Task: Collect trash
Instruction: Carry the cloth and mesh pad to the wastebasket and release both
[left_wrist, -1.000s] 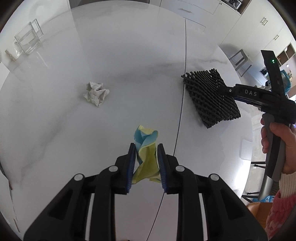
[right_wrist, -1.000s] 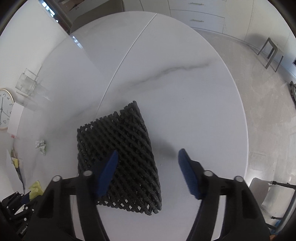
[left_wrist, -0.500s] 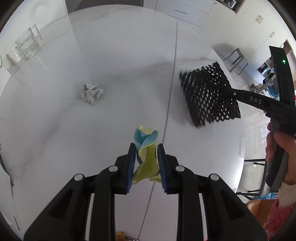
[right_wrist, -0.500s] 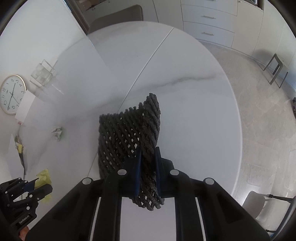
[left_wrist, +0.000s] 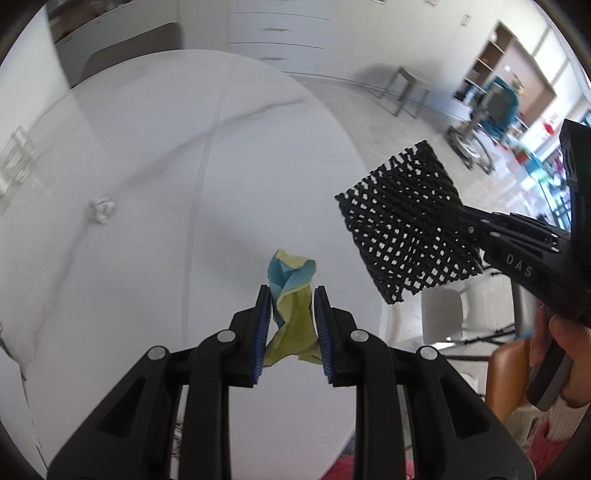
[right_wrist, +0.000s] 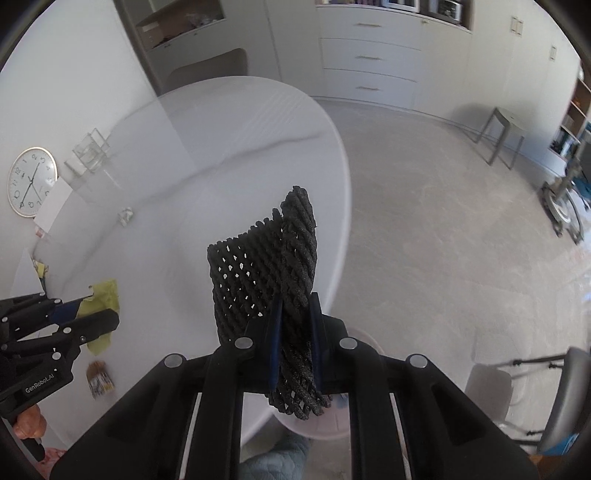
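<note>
While both pieces are carried clear of the white marbled bench (left_wrist: 155, 155), each is kept pinched, presumably for transfer to a bin, none of which is seen. The black foam netting (right_wrist: 273, 266) is clamped at its lower edge by the right tool (right_wrist: 295, 332), so that it stands up beyond the bench rim. The yellow-and-blue wrapper (left_wrist: 291, 295) is gripped by the left tool (left_wrist: 291, 325). One crumpled white paper (left_wrist: 100, 210) is left on the bench, blurred. Small litter (right_wrist: 98, 378) by the near edge cannot be identified.

Glossy marble-look table (left_wrist: 147, 155), matt black foam netting (left_wrist: 406, 229), crumpled yellow-blue paper (left_wrist: 291, 295)
</note>
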